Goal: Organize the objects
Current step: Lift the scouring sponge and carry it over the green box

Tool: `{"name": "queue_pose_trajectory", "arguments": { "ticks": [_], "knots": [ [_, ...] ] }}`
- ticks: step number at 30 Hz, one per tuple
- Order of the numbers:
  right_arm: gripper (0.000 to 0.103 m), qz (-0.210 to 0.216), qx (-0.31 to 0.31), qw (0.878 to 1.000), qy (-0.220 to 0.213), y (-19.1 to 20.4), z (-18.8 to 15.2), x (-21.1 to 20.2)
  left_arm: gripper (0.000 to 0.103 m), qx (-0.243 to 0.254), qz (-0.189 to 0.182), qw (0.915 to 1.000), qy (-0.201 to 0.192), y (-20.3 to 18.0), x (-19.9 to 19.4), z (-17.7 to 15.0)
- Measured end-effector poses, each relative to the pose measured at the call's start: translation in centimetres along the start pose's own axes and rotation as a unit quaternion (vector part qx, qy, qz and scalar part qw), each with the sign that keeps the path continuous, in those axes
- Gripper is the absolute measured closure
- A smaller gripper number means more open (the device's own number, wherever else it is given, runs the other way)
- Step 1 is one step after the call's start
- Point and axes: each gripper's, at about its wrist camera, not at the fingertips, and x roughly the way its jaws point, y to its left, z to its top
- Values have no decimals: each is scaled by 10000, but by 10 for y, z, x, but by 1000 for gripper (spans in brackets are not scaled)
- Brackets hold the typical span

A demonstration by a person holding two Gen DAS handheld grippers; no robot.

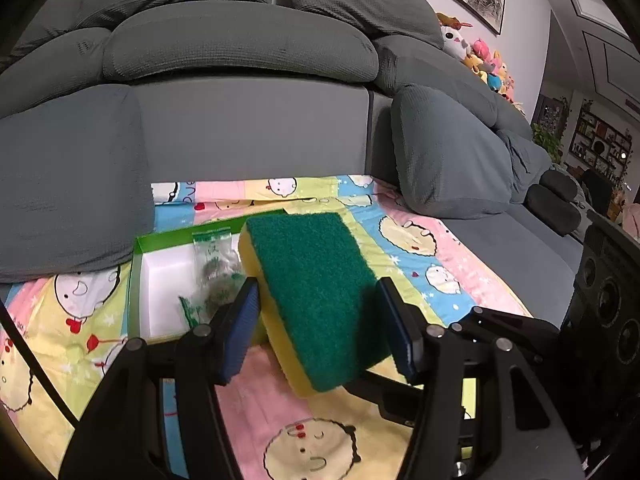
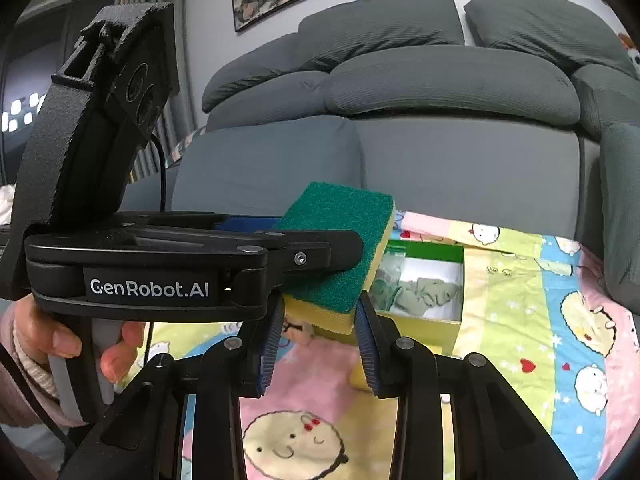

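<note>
My left gripper is shut on a sponge with a green scouring top and yellow body, held tilted above the patterned blanket. The same sponge shows in the right wrist view, clamped in the left gripper, which reaches in from the left. A green box with a white inside holds a clear green-printed bag; it sits just beyond and left of the sponge. In the right wrist view the box also holds a grey-green cloth. My right gripper is open and empty, below the sponge.
A cartoon-print blanket covers the sofa seat. Grey sofa cushions rise behind the box, with a loose grey cushion at the right. Plush toys sit on the sofa back. A hand holds the left gripper's handle.
</note>
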Motion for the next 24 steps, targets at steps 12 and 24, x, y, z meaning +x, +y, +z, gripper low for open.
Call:
{"name": "queue_pose_trajectory", "arguments": {
  "ticks": [12, 24],
  "knots": [
    [66, -27, 14, 10000, 72, -22, 14, 38, 46, -169, 13, 9999, -24, 30, 39, 21],
    [66, 57, 30, 9985, 535, -44, 23, 112, 46, -709, -118, 9966, 409, 90, 96, 33]
  ]
}}
